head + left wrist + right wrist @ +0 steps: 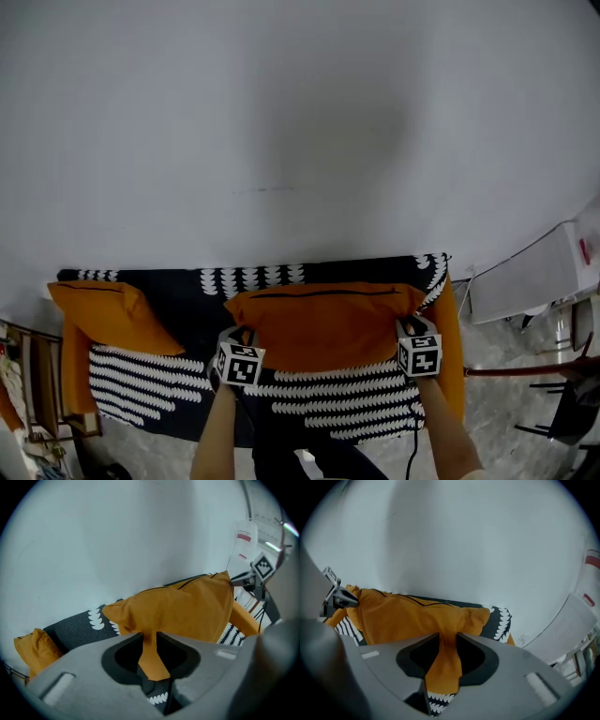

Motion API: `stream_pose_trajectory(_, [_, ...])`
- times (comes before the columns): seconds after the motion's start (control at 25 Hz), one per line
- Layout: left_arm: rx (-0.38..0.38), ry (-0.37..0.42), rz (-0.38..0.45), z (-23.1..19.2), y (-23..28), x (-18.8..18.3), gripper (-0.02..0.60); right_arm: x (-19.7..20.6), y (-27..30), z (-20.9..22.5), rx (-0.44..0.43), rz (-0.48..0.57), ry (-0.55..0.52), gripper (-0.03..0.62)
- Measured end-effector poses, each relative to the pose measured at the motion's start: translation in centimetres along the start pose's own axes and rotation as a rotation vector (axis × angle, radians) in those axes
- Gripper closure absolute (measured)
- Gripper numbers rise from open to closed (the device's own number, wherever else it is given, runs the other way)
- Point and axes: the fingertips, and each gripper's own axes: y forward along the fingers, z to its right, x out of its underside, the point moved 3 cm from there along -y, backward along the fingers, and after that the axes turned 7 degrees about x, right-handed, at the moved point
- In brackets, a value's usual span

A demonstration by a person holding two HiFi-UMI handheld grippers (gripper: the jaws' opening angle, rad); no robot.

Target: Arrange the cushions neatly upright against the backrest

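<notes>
Against the sofa's backrest [178, 286], the orange cushion [323, 323] stands upright, a corner clenched in the left tool [149, 637] and the right tool [447, 637] alike (apparently to square it).

Readable text: none.
Left cube [240, 364]: on the left gripper [149, 639]; black-and-white square marker patterns, no letters or digits.
Right cube [419, 354]: on the right gripper [447, 641]; the same kind of marker patterns, no letters or digits.
Red label [585, 250]: on a white unit [525, 277] to the right of the right gripper; its print is too small to read.
</notes>
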Motion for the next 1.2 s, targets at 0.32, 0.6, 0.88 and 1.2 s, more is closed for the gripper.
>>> stream_pose_trajectory(0.32, [-0.053, -0.041, 0.1, -0.7, -2.2, -1.3, 0.437, -2.0, -1.6, -1.6, 0.005, 0.065, 0.065, 0.341])
stream_pose_trajectory(0.6, [-0.088, -0.114, 0.273, 0.2, -7.5, -4.8, 0.438, -6.3, -6.1, -3.3, 0.015, 0.211, 0.113, 0.385])
stream_pose_trajectory(0.88, [-0.066, -0.118, 0.463, 2.3, -14.4, -10.2, 0.439, -12.7, -12.5, -4.1, 0.002, 0.405, 0.167, 0.451])
stream_pose_trajectory(1.2, [-0.106, -0.083, 0.692, 4.6, -23.2, -16.2, 0.467, -18.1, -20.3, -5.0, 0.008, 0.584, 0.166, 0.568])
